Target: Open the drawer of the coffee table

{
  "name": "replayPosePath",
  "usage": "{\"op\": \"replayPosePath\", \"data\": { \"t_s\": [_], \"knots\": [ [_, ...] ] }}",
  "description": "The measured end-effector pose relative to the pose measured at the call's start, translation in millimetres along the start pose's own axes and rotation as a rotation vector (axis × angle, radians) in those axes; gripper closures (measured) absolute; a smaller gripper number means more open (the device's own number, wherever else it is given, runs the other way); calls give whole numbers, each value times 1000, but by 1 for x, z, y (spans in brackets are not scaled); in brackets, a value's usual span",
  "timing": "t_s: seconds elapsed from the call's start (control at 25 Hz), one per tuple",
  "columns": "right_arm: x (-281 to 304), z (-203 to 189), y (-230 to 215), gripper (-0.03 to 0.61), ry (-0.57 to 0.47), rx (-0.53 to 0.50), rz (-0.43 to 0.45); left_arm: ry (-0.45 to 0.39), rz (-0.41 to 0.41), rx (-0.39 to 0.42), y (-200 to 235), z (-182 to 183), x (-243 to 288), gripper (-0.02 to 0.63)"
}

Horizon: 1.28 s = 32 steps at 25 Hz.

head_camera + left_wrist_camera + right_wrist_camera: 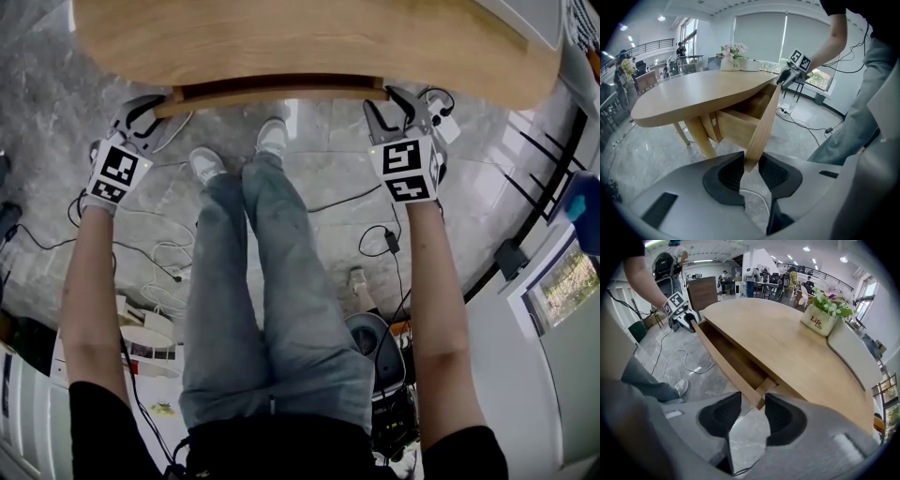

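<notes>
At the left end of the drawer (272,94), the left gripper (150,105) had its jaws drawn narrow onto the drawer's flat front board. In the left gripper view (751,164) the dark ribbed pads (733,174) pinched the board's pale wooden end between them. The drawer stood pulled part of the way out from under the coffee table (281,37), showing a shallow plain-wood box (738,126) beneath the smooth, rounded, light-oak top (703,93). The table stood on tapered wooden legs (701,136) over a glossy grey marble-patterned floor (319,159), across which thin cables (342,199) trailed. At the drawer's right end, the right gripper (394,105) held its jaws wider, one on each side of the front's square corner (759,397). In the right gripper view (753,404) the pads stood close beside the wood without plainly pressing on it. Farther right on the tabletop (787,338) sat a cream rectangular flower pot (819,320) with green leaves.
</notes>
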State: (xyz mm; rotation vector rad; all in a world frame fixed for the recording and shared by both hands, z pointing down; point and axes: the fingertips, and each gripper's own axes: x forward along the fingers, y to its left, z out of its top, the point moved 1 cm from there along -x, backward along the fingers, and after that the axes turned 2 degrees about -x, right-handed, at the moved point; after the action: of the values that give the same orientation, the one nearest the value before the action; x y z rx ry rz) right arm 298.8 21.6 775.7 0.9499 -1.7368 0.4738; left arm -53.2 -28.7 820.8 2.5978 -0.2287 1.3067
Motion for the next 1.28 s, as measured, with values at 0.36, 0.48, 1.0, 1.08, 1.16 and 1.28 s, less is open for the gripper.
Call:
{"op": "replayPosePath", "data": {
  "t_s": [0.36,0.48,1.0,1.08,1.16,1.28],
  "knots": [
    [-5,-10,8,433,32,-17,0,20,-5,-7,-17,-5,0,508],
    [-9,-18,15,434,44,-22,8,20,-8,-16,-30,-9,-1,508],
    [-27,-49,49,439,78,-25,20,30,-6,-74,-78,-32,-5,505],
    [-29,-53,55,439,84,-24,25,38,-10,-81,-85,-38,-6,505],
    [-32,-57,61,440,88,-22,28,33,-16,-58,-89,-34,-9,505],
    [-35,-63,70,442,94,-19,33,54,-17,-81,-97,-47,-9,505]
  ]
}}
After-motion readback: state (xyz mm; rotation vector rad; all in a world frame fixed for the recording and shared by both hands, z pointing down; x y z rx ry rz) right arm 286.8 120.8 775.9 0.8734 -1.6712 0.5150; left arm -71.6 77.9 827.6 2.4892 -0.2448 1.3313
